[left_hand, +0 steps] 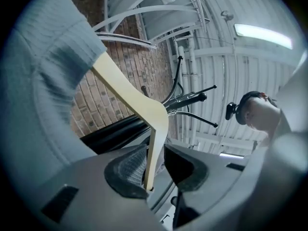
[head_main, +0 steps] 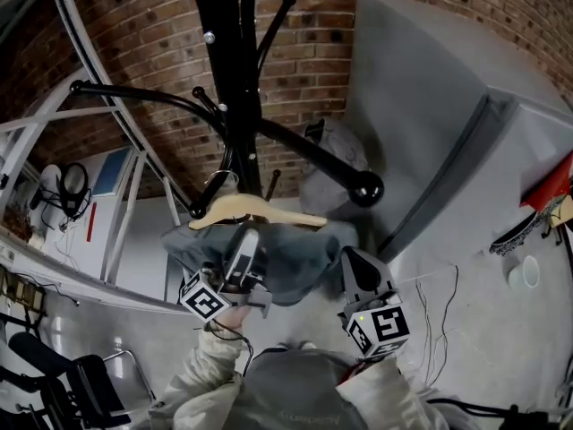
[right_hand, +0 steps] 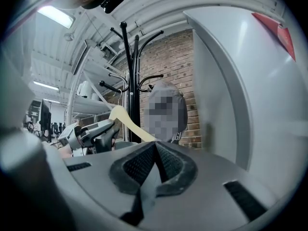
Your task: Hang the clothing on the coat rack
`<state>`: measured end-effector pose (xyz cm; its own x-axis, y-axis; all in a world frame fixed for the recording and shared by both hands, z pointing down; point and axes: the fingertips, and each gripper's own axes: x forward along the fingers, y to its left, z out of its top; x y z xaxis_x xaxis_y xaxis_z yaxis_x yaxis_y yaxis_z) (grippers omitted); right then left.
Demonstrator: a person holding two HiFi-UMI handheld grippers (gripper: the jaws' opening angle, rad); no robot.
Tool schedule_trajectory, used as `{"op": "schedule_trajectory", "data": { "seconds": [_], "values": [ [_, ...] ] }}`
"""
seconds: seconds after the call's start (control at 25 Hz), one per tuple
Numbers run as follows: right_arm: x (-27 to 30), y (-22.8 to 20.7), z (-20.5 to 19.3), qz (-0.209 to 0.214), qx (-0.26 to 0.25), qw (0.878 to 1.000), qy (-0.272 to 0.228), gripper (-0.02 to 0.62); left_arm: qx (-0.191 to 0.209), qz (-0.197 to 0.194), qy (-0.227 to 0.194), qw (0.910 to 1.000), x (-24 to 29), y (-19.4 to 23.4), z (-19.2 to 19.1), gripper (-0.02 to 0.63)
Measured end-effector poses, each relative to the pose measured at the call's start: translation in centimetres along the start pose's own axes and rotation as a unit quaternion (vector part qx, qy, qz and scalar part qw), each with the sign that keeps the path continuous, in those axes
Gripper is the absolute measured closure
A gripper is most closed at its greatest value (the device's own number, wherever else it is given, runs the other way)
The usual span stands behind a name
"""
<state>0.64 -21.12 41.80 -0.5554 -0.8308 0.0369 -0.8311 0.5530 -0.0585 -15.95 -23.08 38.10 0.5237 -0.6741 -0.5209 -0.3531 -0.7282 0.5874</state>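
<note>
The black coat rack (head_main: 237,79) rises in front of me, also seen in the right gripper view (right_hand: 130,81). A wooden hanger (head_main: 251,209) carries grey-blue clothing (head_main: 295,253), and its metal hook sits by a lower peg of the rack. My left gripper (head_main: 243,249) is under the hanger. In its own view the hanger's arm (left_hand: 139,105) stands between the jaws of the left gripper (left_hand: 156,165), against the left pad with a gap to the right pad, so it is open. My right gripper (right_hand: 156,165) is shut on a fold of the clothing (right_hand: 150,186).
A brick wall (head_main: 304,61) stands behind the rack. A tall grey panel (head_main: 430,106) is close on the right. A grey cap-like thing (head_main: 336,155) hangs off a right peg. White rails (head_main: 54,124) run on the left, a black chair (head_main: 81,383) is lower left, and cables (head_main: 439,321) lie on the floor.
</note>
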Motion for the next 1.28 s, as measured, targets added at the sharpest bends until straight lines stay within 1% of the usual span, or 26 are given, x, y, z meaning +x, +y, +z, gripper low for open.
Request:
{"op": "schedule_trajectory", "data": {
  "seconds": [0.12,0.32,0.4,0.48,0.56,0.64,0.72,0.8,0.88,0.96,1.08,1.16,1.28],
  "values": [
    [-0.5,0.5,-0.7,0.005,0.005,1.0,0.005,0.571,0.01,0.017,0.009,0.9998,-1.2,-0.3,-0.9,0.499],
    [-1.7,2.6,-1.7,0.014,0.014,1.0,0.008,0.571,0.029,0.029,0.027,0.9988,-3.4,-1.6,-1.6,0.499],
    [-2.1,3.7,-1.5,0.016,0.011,1.0,0.01,0.571,0.043,0.04,0.037,0.9976,-4.6,-2.0,-1.7,0.508],
    [-2.5,4.8,-1.5,0.015,0.01,1.0,0.011,0.571,0.068,0.058,0.058,0.9943,-6.1,-2.2,-2.1,0.534],
    [-2.9,6.2,-1.8,0.011,0.014,1.0,0.009,0.571,0.101,0.082,0.095,0.987,-7.7,-2.1,-2.7,0.57],
    [-3.5,8.2,-1.8,0.009,0.017,1.0,0.007,0.571,0.134,0.107,0.134,0.976,-9.8,-2.2,-3.3,0.59],
    [-4.3,10.5,-2.1,0.011,0.016,1.0,0.007,0.571,0.164,0.123,0.162,0.9652,-12.5,-2.8,-3.7,0.597],
    [-5.2,12.5,-2.6,0.01,0.018,1.0,0.006,0.571,0.188,0.131,0.181,0.9564,-14.9,-3.7,-4.0,0.597],
    [-6.1,14.2,-3.0,0.005,0.018,1.0,0.004,0.571,0.209,0.125,0.192,0.9505,-17.0,-4.4,-4.4,0.597],
    [-7.0,15.7,-3.5,-0.002,0.017,1.0,0.002,0.571,0.223,0.112,0.194,0.9488,-18.9,-5.2,-4.6,0.597],
    [-8.5,18.2,-4.3,-0.012,0.016,1.0,0.005,0.571,0.239,0.115,0.204,0.9424,-20.6,-6.9,-4.2,0.598],
    [-9.6,20.1,-4.5,-0.014,0.016,1.0,0.01,0.571,0.256,0.114,0.205,0.9377,-22.1,-7.8,-4.0,0.597],
    [-11.2,23.1,-4.8,-0.013,0.014,1.0,0.016,0.571,0.288,0.118,0.21,0.9269,-24.6,-9.5,-3.4,0.598]
  ]
}}
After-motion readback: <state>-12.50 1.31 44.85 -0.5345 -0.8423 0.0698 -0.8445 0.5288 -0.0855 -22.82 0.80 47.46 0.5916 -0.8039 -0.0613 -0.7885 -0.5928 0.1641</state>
